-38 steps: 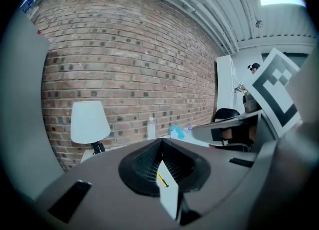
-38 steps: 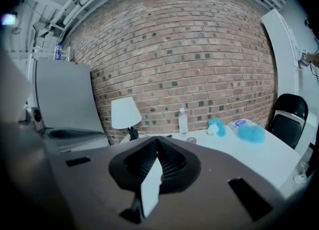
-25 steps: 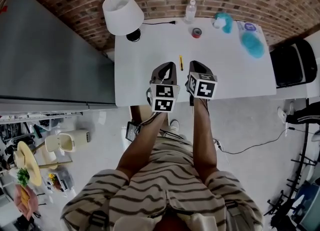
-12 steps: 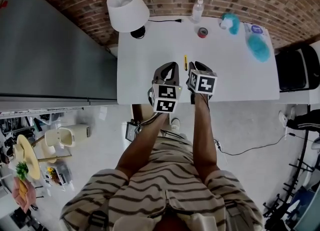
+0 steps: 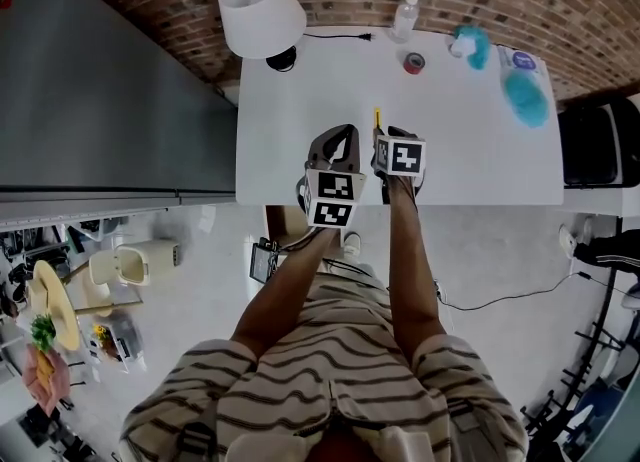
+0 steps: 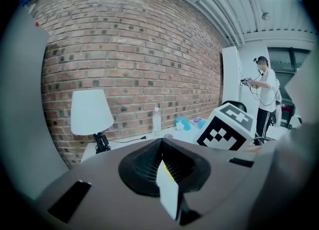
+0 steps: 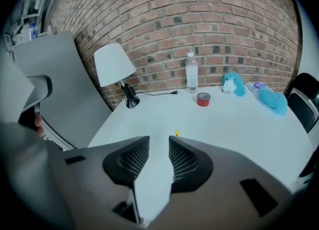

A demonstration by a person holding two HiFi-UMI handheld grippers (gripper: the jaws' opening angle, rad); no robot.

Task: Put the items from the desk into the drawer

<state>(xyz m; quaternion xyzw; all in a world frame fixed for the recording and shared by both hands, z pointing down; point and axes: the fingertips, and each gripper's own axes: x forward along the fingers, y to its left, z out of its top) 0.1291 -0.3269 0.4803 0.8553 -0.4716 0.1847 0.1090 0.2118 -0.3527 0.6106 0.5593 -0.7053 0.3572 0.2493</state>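
Note:
On the white desk (image 5: 300,130) lie a yellow pen (image 5: 377,118), a red tape roll (image 5: 414,62), a clear water bottle (image 5: 405,15), a teal item (image 5: 472,45) and a blue fluffy item (image 5: 525,96). My right gripper (image 5: 386,137) is open over the desk's front middle. The pen's yellow tip (image 7: 176,134) shows just beyond its jaws (image 7: 158,139). To its left my left gripper (image 5: 338,136) hovers shut and empty, with its jaws closed to a point (image 6: 160,140). The right gripper's marker cube (image 6: 230,124) shows beside it.
A white lamp (image 5: 261,10) stands at the desk's back left, its cord running along the brick wall. A large grey cabinet (image 5: 100,100) borders the desk's left side. A black chair (image 5: 600,145) sits to the right. A person (image 6: 262,92) stands far off.
My right gripper has moved forward over the desk toward the yellow pen. My left gripper has stayed about where it was.

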